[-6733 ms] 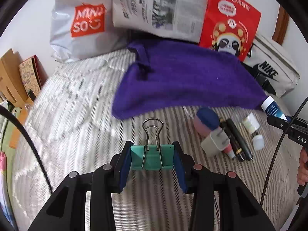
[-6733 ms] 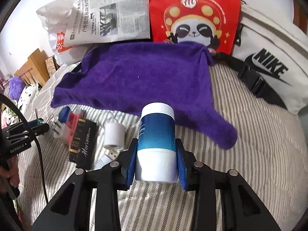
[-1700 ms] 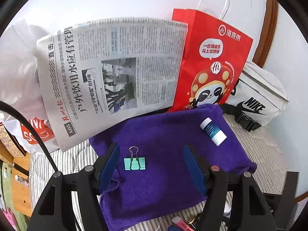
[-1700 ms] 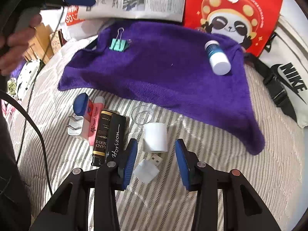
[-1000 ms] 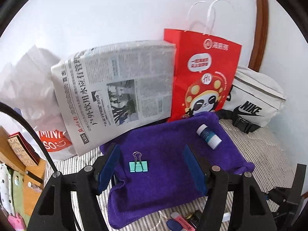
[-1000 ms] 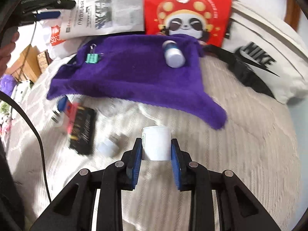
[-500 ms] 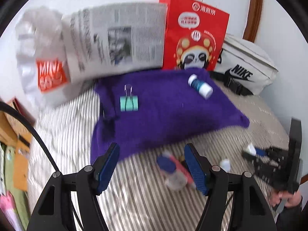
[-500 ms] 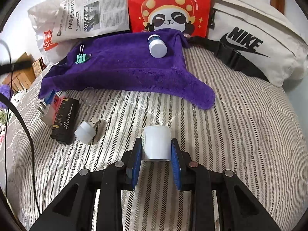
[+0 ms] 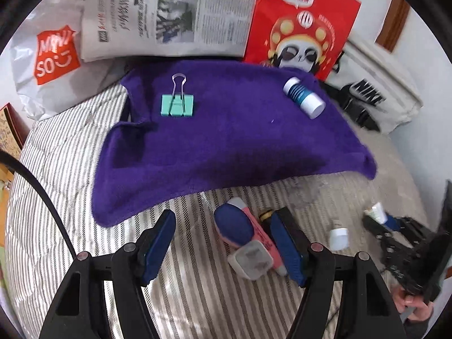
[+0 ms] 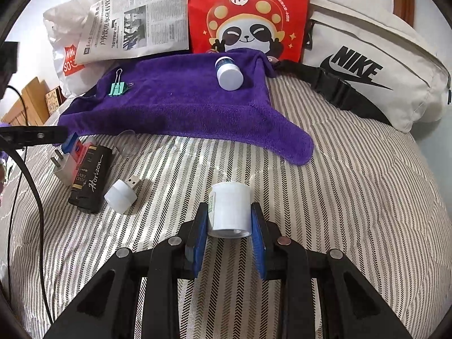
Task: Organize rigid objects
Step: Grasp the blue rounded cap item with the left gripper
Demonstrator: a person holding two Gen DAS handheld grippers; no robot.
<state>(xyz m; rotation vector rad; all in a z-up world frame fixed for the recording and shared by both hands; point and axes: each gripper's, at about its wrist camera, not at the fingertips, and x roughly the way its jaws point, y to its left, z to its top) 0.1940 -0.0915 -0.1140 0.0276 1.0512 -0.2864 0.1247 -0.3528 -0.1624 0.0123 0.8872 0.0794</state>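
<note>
A purple towel [image 9: 226, 141] [image 10: 183, 104] lies on the striped bed. On it rest a green binder clip [image 9: 177, 104] [image 10: 117, 89] and a blue and white bottle [image 9: 303, 97] [image 10: 228, 73]. My left gripper [image 9: 223, 240] is open, low over the bed in front of the towel. A pink item with a blue cap [image 9: 234, 226] and a white plug [image 9: 251, 262] lie between its fingers, nearer the right one. My right gripper [image 10: 229, 220] is shut on a small white jar [image 10: 229, 210], just above the bedcover.
A black box marked Horizon [image 10: 89, 178], a white USB light [image 10: 123, 193] and a clear glass piece [image 10: 128, 144] lie left of the jar. Behind the towel stand a newspaper [image 9: 169, 14], a red panda bag [image 10: 245, 14], a Nike bag [image 10: 367, 73] and a Miniso bag [image 9: 50, 56].
My left gripper has come down from high above the towel to the small items in front of it, still open. The right gripper keeps the jar and has sunk slightly.
</note>
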